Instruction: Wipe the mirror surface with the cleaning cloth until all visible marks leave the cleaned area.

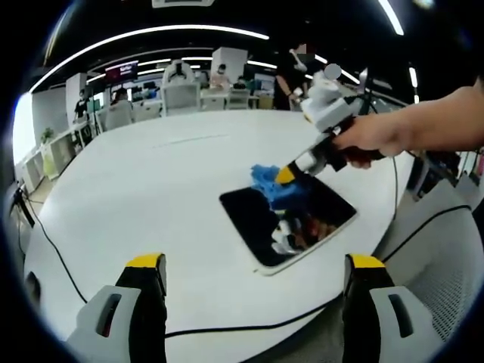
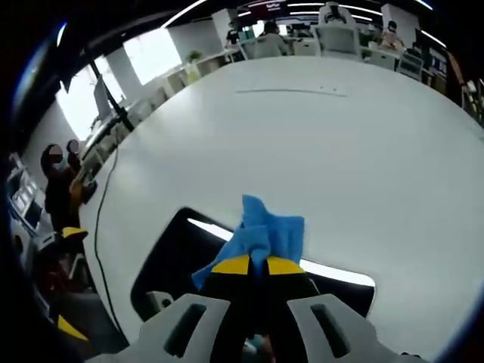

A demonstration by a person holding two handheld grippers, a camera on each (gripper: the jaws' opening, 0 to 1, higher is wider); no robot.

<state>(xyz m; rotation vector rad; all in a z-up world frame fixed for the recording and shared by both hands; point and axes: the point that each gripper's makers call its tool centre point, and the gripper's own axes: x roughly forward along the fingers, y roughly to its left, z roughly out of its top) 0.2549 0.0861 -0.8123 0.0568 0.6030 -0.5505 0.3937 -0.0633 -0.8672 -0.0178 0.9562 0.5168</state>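
Jaws of the left gripper [image 1: 253, 302] stand wide apart at the bottom of the left gripper view, holding nothing and hanging back near the table edge, probably so the work ahead stays in sight. Just beyond them a black cable [image 1: 249, 327] runs along the white table [image 1: 151, 181]. In the middle of that view lies the mirror [image 1: 291, 219], flat on the table so it can be pressed against. On its upper left part sits the blue cloth [image 1: 272, 185], pinched tight by the right gripper [image 1: 286, 175], which a hand [image 1: 370, 140] brings in from the upper right. In the right gripper view the right gripper's yellow tips close on the cloth [image 2: 265, 234] over the mirror [image 2: 170, 265]. Chairs [image 1: 181, 91] and desks stand far behind.
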